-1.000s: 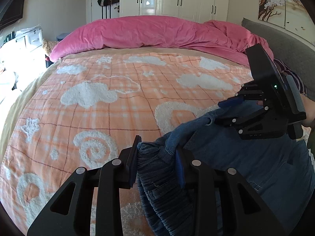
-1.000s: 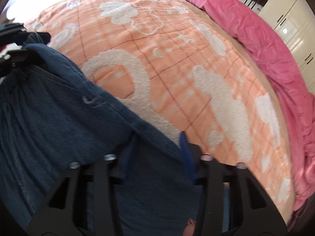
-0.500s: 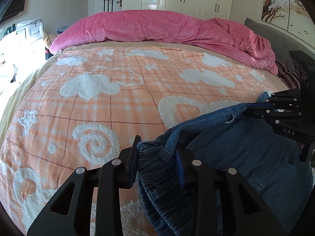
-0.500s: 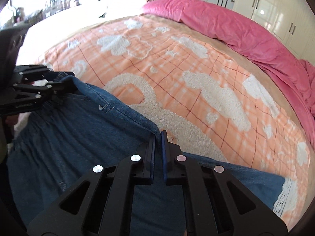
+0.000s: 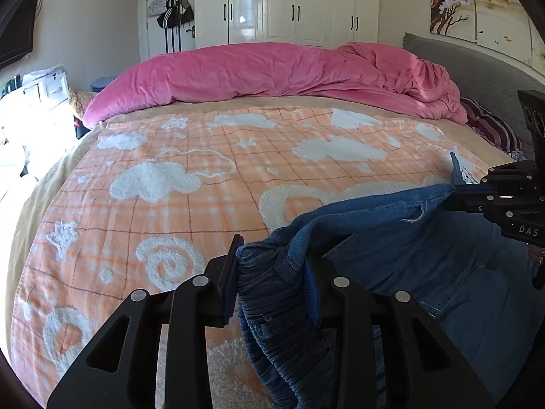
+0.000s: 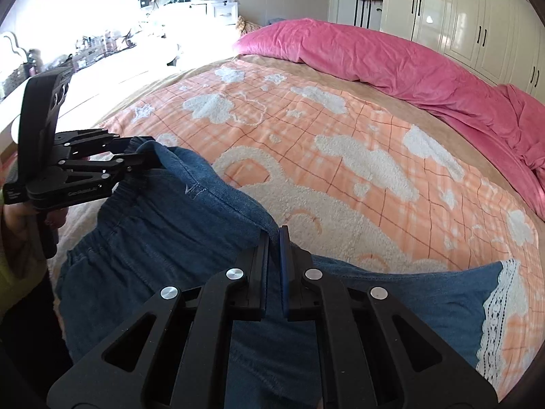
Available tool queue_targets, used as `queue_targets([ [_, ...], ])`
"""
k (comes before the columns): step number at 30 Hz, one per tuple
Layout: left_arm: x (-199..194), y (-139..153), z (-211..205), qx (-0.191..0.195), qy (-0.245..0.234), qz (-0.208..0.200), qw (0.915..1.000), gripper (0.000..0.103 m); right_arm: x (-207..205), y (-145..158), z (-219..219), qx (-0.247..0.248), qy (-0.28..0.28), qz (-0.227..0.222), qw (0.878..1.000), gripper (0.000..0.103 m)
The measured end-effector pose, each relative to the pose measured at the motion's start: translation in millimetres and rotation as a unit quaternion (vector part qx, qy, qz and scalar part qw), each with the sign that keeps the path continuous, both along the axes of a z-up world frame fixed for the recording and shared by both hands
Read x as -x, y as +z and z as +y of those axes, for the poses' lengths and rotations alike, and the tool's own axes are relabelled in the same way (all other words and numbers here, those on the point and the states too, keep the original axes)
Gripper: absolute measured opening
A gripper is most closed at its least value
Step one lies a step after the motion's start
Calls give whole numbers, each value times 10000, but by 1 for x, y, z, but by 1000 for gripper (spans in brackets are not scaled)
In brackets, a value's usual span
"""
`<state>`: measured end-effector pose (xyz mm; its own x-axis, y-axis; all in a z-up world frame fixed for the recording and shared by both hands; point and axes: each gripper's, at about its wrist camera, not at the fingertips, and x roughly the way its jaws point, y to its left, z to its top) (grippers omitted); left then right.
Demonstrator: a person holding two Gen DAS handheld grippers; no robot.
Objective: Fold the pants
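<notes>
Blue denim pants with an elastic waistband and a white lace hem lie at the near edge of the bed. My left gripper is shut on a thick bunch of the gathered waistband. It also shows in the right wrist view at the left, holding the waist end up. My right gripper is shut on a folded edge of the pants further along. It shows in the left wrist view at the far right. The denim hangs stretched between the two grippers.
The bed has an orange checked blanket with white fluffy clouds and swirls. A pink duvet is heaped along its far side. White wardrobes stand behind. A grey headboard is at the right, a cluttered desk at the left.
My right gripper closed on the pants' edge and moved away from the left one, pulling the denim taut. Both views have tilted up toward the room.
</notes>
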<state>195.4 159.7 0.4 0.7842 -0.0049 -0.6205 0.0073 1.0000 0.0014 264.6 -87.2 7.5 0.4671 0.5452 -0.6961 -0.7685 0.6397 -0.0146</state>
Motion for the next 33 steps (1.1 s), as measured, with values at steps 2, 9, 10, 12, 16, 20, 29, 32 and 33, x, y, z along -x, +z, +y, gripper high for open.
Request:
queue_targets([
  [2,7,6,-6,-188,17,-112,9998,32,7,2,-2,0,-17,19,10000,1],
  [9,31,22,-19,-492,91,-283,9983,32,37,10,-13,29,-25,-50,10000,1],
  [10,36,23,-21,-497,94,-288,9983,32,42,10,-15,33,-26,-57,10000,1],
  [12,45,27,-24,-551,105,-291,9980,32,53,12,-18,2,-15,-42,10000,1],
  [16,63,29,-25,-551,-4,-270,9981,33,70,15,-24,-109,-37,-52,9999,1],
  [20,75,29,-27,-543,6,-140,9984,33,86,12,-26,-121,-50,9,9999,1],
  [29,117,31,-39,-455,-119,67,9989,36,120,10,-49,-433,-111,151,9989,1],
  [32,125,26,-43,-440,-172,229,9986,37,132,8,-57,-512,-143,180,9984,1],
  [33,126,24,-43,-441,-156,301,9985,38,136,7,-58,-546,-118,212,9982,1],
])
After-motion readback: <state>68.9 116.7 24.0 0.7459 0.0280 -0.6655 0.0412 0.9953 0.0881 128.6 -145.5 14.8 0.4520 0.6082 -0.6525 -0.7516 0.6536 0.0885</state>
